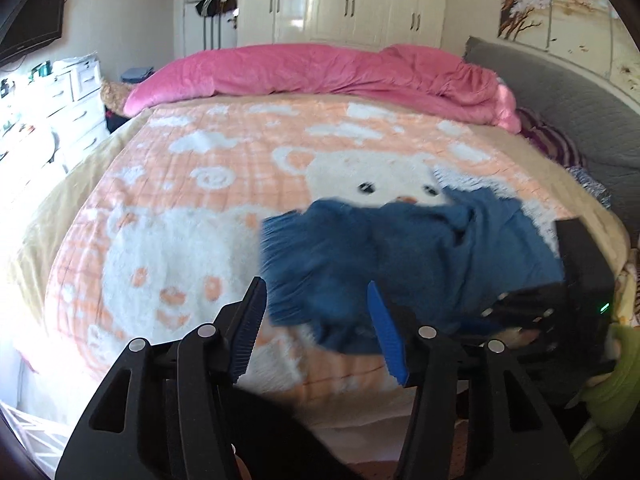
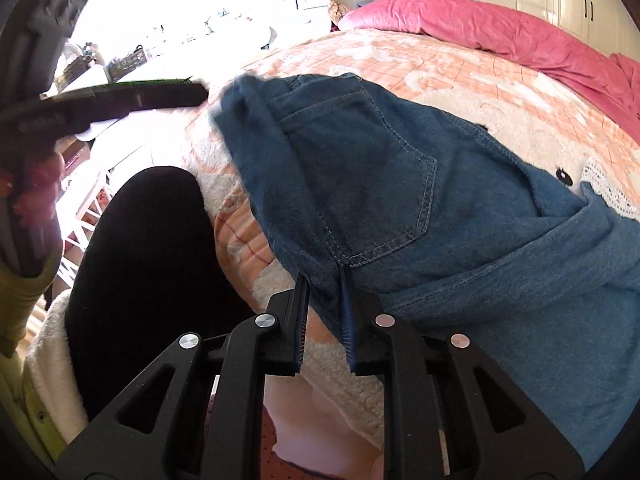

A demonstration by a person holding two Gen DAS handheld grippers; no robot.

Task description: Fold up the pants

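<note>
The blue denim pants (image 2: 400, 184) lay bunched on the peach bear blanket (image 1: 200, 168), near the bed's front edge, at about four o'clock in the left wrist view. The right gripper (image 2: 326, 280) had its fingers drawn narrow, pinching a fold of denim at the hem below the back pocket (image 2: 360, 168), likely to lift that edge. The left gripper (image 1: 316, 292) hung with fingers spread wide, gripping nothing, just beside the cloth's left edge, seemingly poised to take a second hold.

Pants (image 2: 420, 200) lie on the blanket (image 1: 192, 208), quilt (image 1: 320, 72) behind them.
</note>
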